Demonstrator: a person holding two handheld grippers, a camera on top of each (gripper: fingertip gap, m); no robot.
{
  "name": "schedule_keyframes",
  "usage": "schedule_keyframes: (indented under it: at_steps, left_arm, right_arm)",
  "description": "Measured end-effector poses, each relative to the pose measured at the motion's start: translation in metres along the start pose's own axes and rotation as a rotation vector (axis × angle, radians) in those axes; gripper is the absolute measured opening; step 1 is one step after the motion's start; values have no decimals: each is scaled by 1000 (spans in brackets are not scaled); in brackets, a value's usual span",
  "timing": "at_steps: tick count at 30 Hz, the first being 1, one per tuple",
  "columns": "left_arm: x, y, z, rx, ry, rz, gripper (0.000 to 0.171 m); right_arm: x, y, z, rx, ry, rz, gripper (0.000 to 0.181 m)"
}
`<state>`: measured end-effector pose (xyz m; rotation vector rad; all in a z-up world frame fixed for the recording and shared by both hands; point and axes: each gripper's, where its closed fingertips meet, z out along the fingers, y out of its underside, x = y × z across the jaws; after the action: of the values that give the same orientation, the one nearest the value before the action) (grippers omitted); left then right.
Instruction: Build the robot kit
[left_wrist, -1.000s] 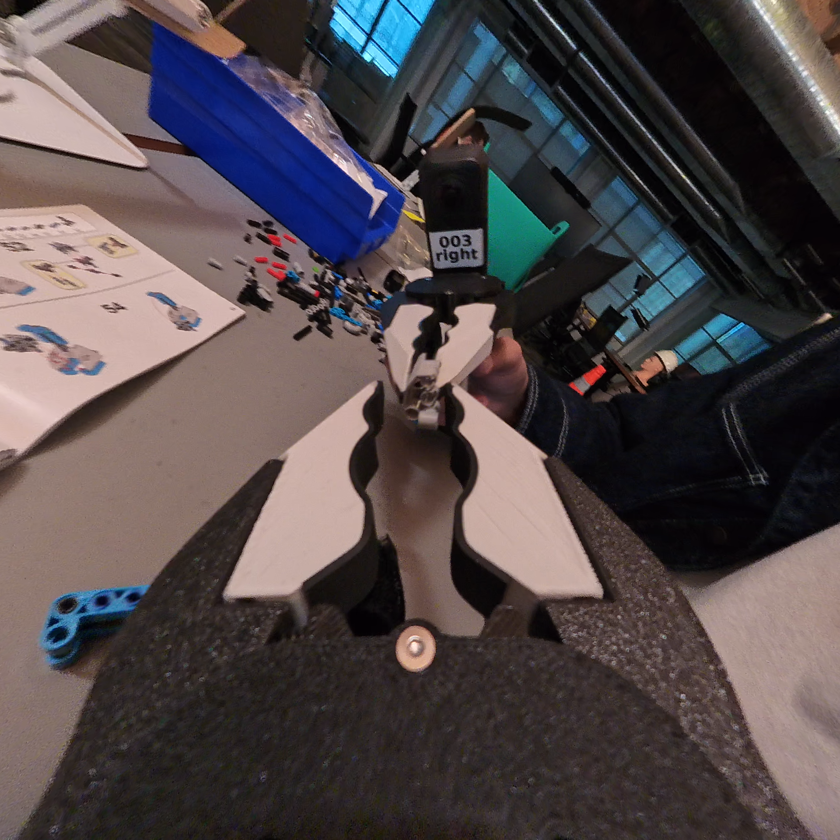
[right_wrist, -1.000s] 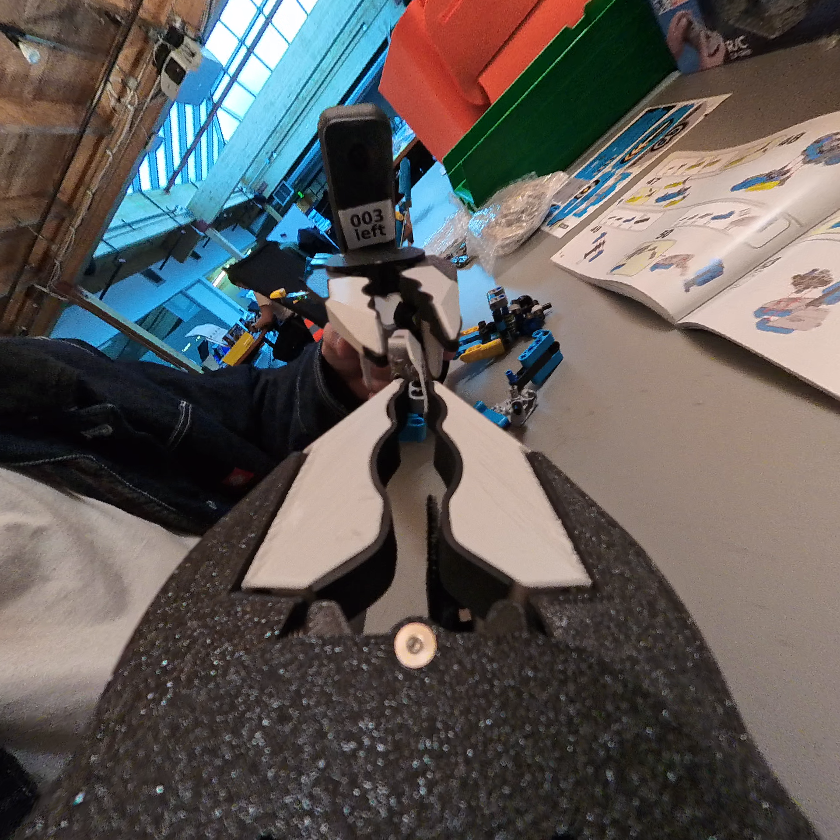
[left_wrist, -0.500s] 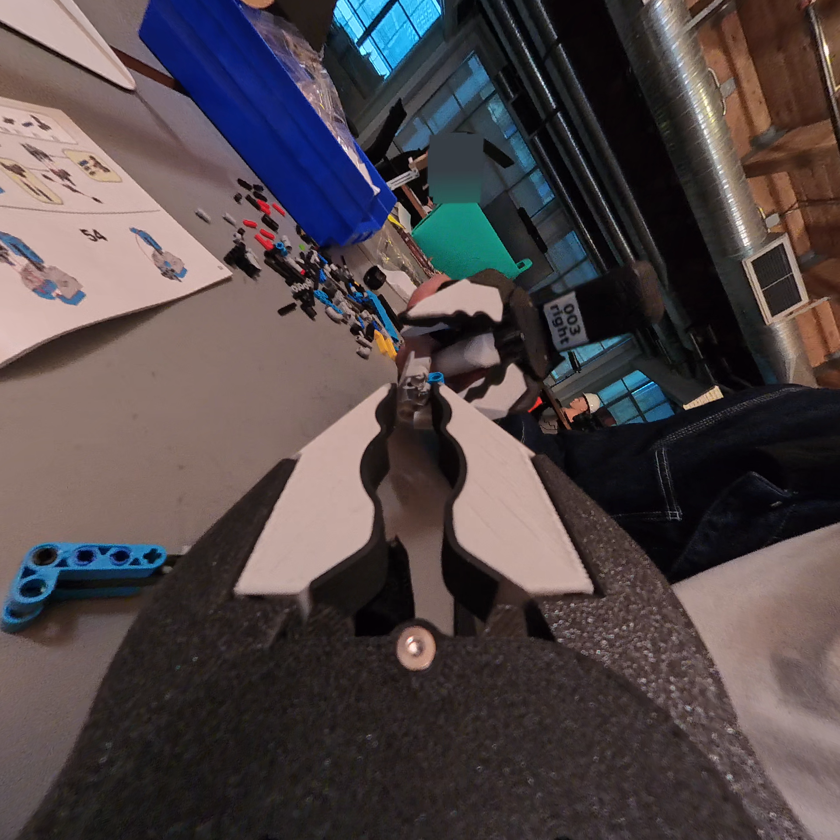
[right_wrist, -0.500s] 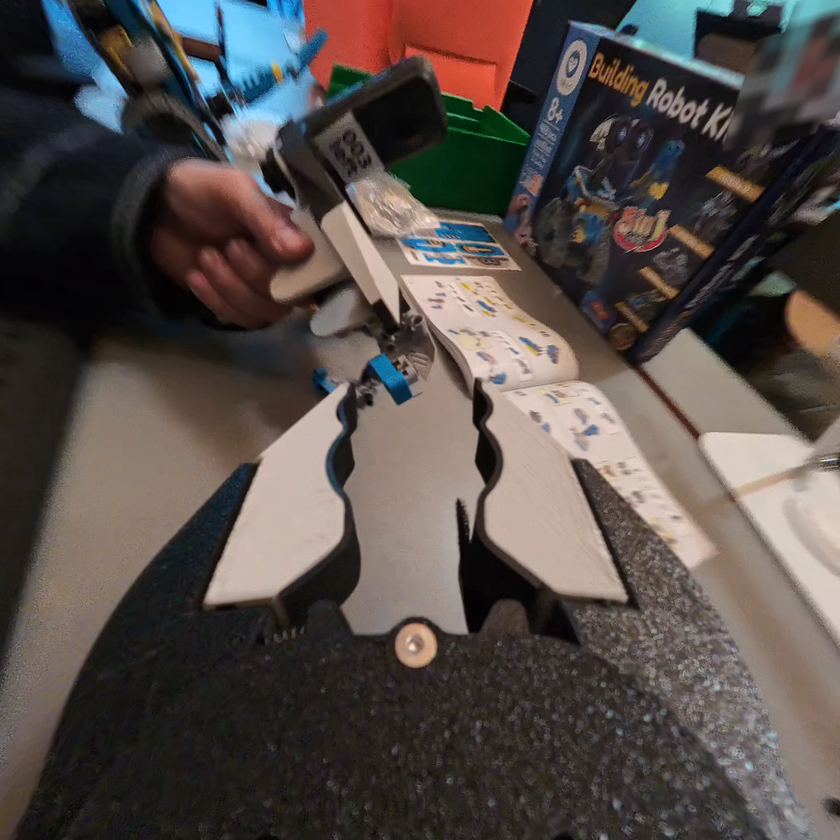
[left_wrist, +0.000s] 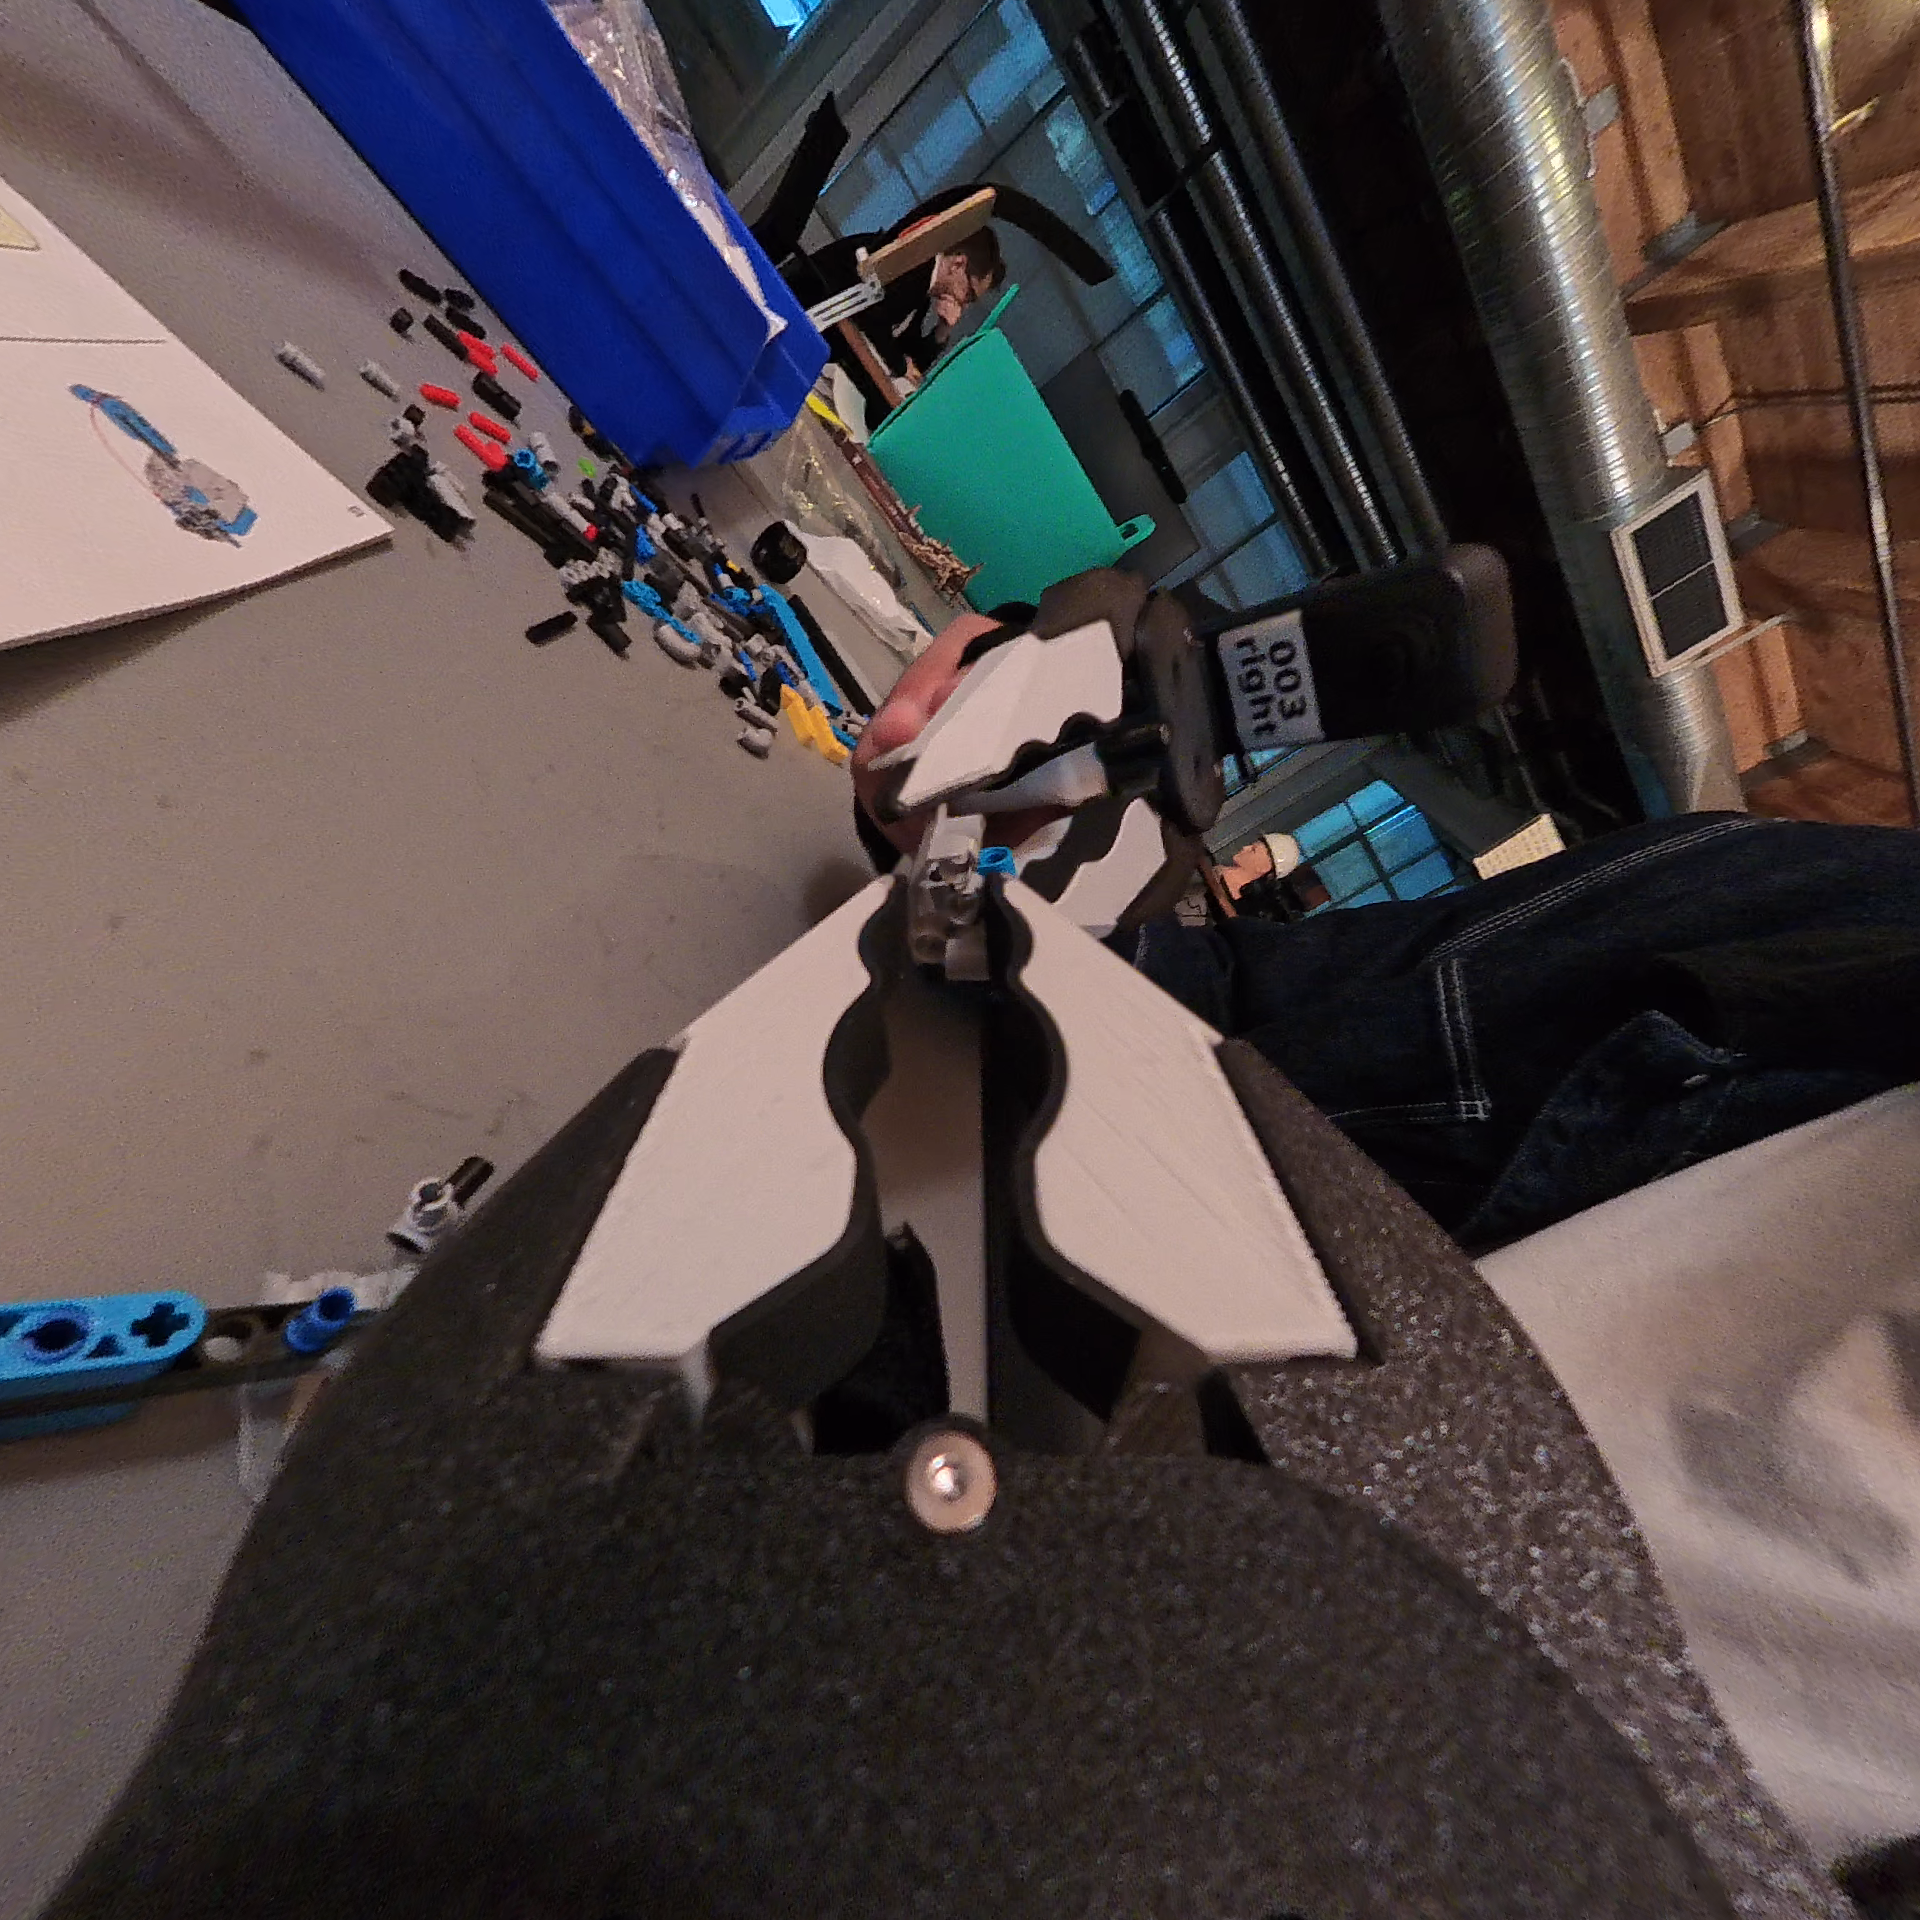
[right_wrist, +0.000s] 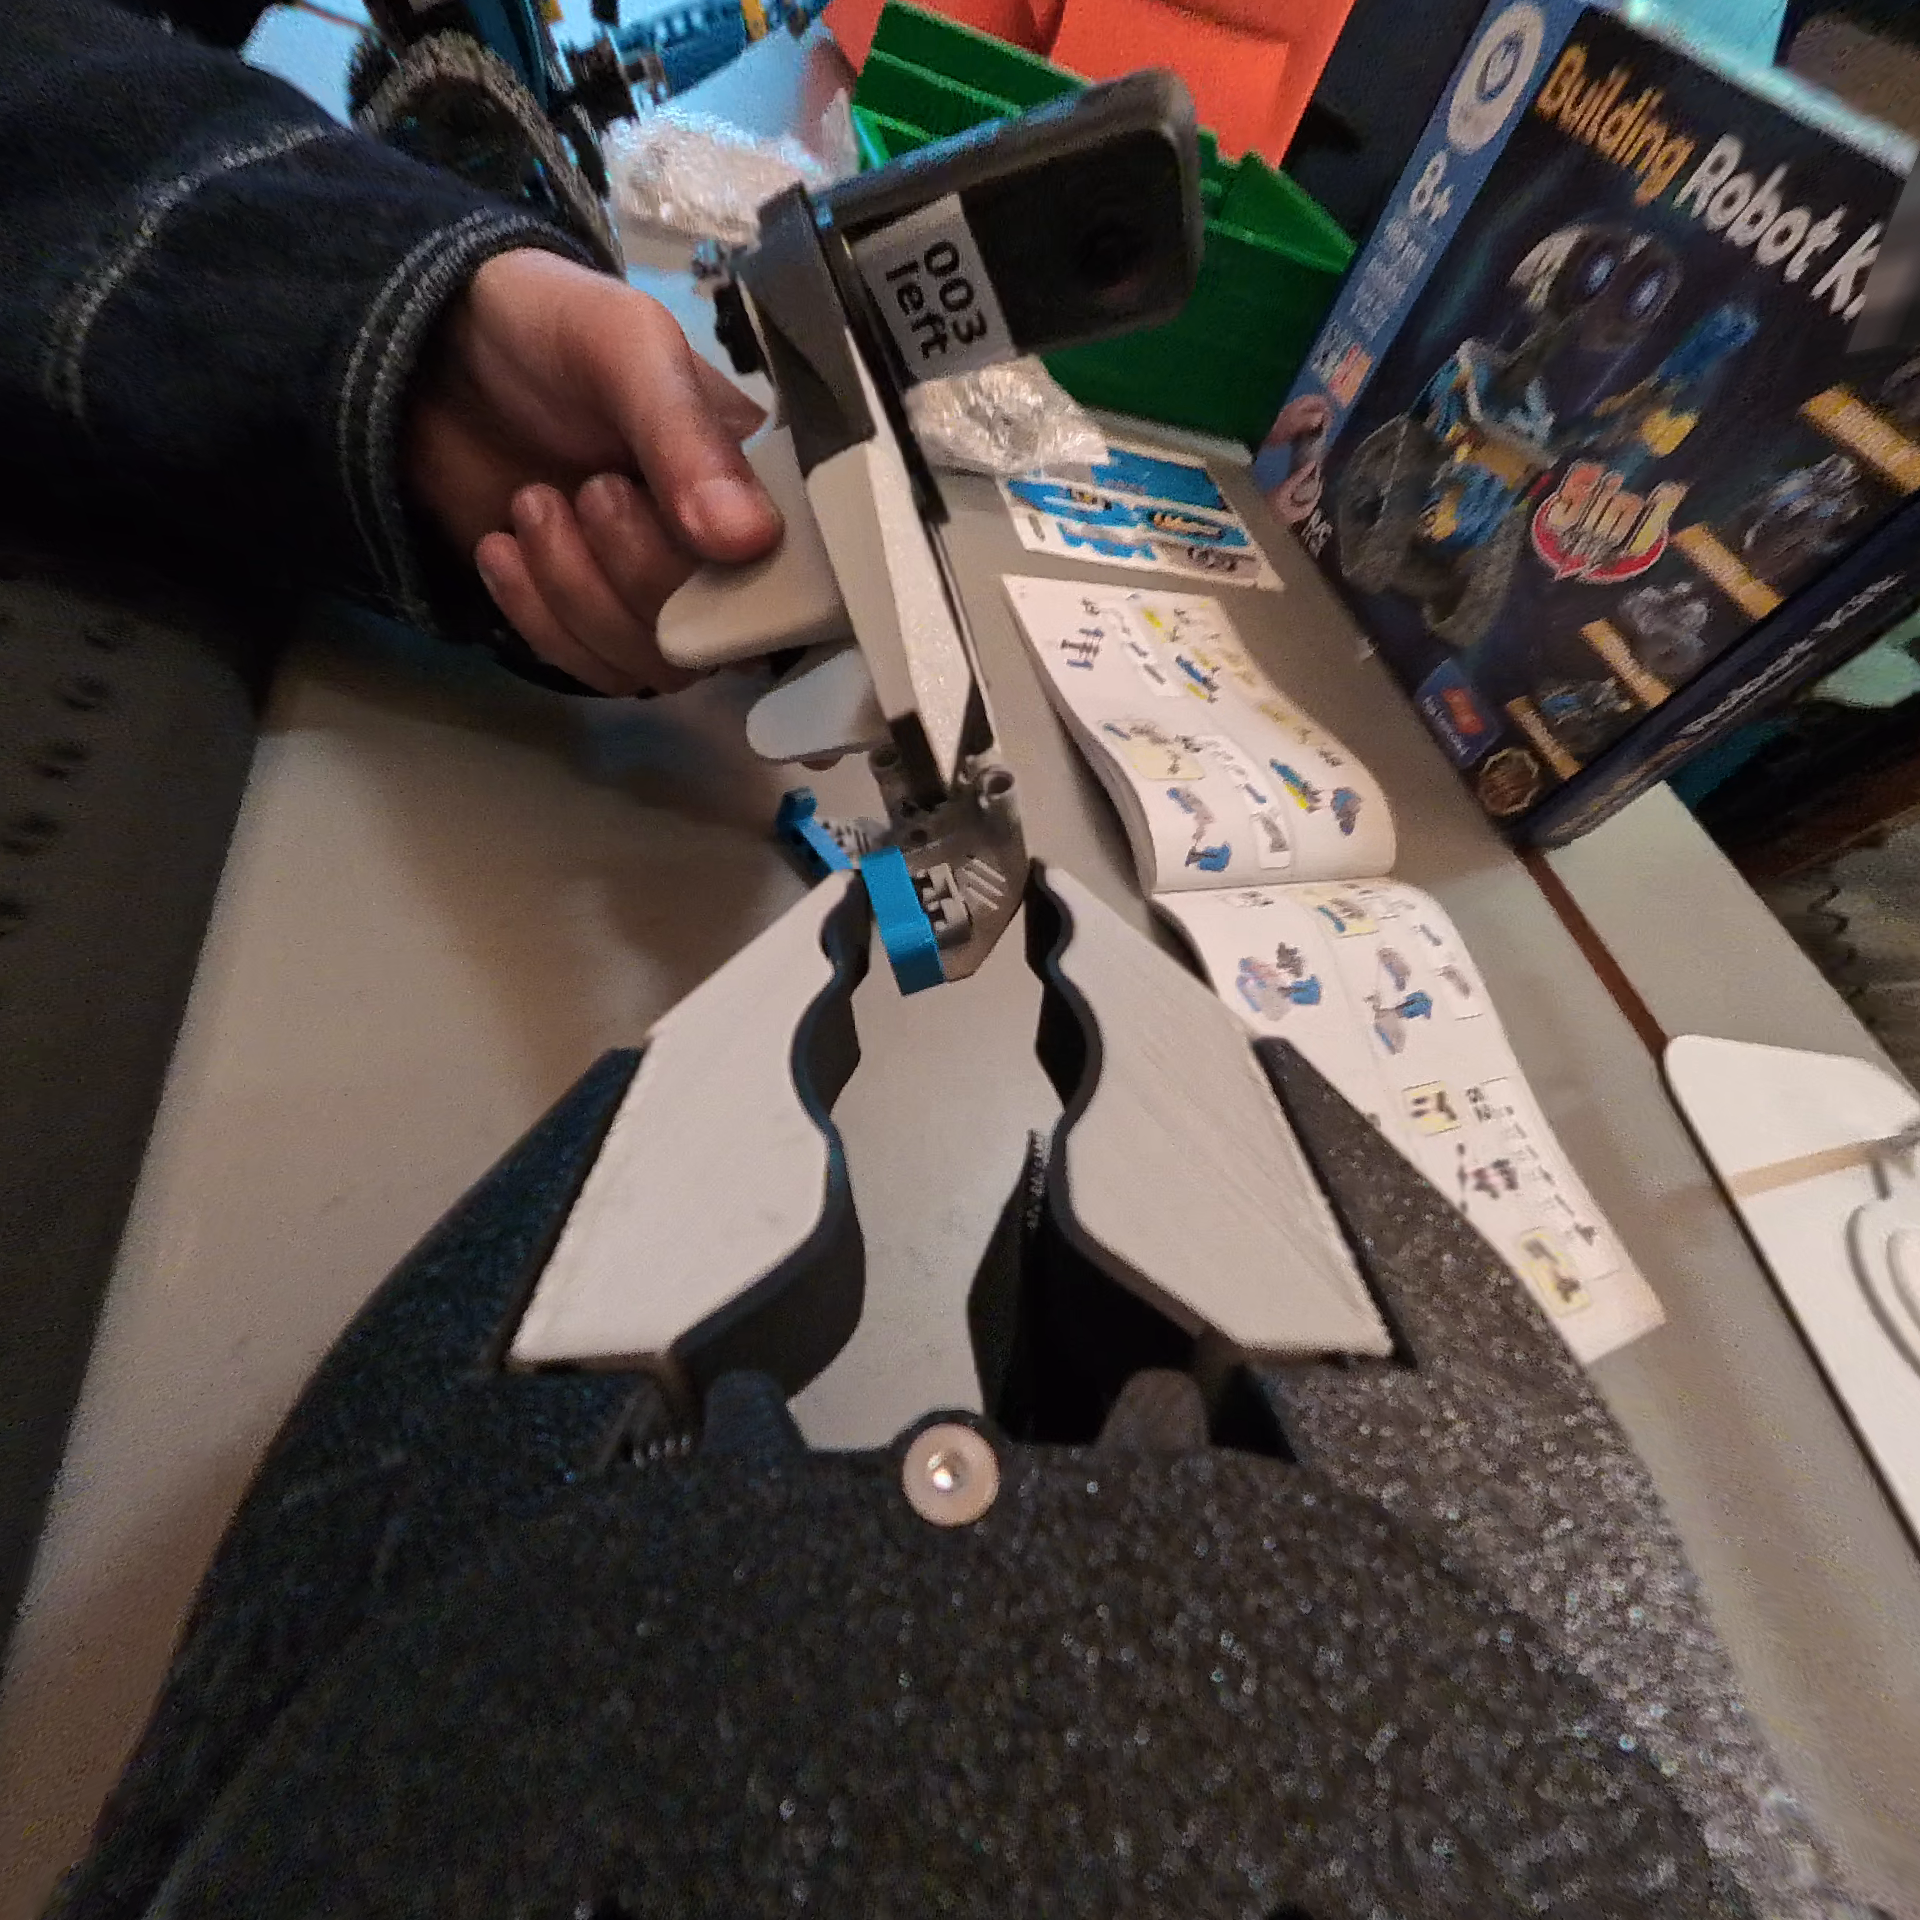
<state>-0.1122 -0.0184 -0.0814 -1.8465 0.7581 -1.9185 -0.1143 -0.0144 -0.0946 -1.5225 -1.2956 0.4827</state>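
Since the frames a second ago, the right gripper (right_wrist: 940, 914) has rolled onto its side and let its jaws part, so it no longer pinches the small grey and blue assembly (right_wrist: 935, 894), while the left gripper (left_wrist: 951, 920) has kept its hold and the table now tilts more steeply in its view. Nearest the left camera, the two white fingers (left_wrist: 748, 1143) are pressed together on the grey part of the assembly (left_wrist: 948, 899), a small blue pin showing at its top edge. Low at the left edge a blue beam (left_wrist: 94, 1335) lies on the grey table (left_wrist: 364, 883), with a small grey and black connector (left_wrist: 442, 1205) just beyond it. In the right wrist view the right gripper's fingers stand spread, and the assembly sits between their tips, its blue bracket just beside the left tip; whether it touches either finger cannot be told. Just past it the left gripper (right_wrist: 930, 800) comes down from above, held by a hand (right_wrist: 582, 468) in a dark sleeve. Farther along the table an open instruction booklet (right_wrist: 1247, 790) lies to the right, with a dark boxed building kit (right_wrist: 1610, 395) beyond it and green bins (right_wrist: 1236, 301) behind. In the left wrist view, a scatter of loose black, red, blue and grey pieces (left_wrist: 582, 520) lies mid-table, then a blue bin (left_wrist: 582, 218) and a teal container (left_wrist: 987, 468) farther back.
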Motion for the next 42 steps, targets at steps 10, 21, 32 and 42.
schedule_keyframes:
  at_steps: [10, 21, 32, 42]
  left_arm:
    - [-5, -5, -3, 44, 20, -75, 14]
    - [-6, -4, 0, 35, 10, -64, 20]
    - [5, -6, -5, 36, 43, 11, 6]
    - [0, -1, -5, 47, 106, -152, 4]
  right_arm:
    - [4, -2, 2, 17, 47, 33, 32]
    - [5, -6, 2, 31, 78, 9, 33]
    - [13, -13, -8, 59, 113, -26, 32]
    - [9, -10, -5, 15, 129, -87, 30]
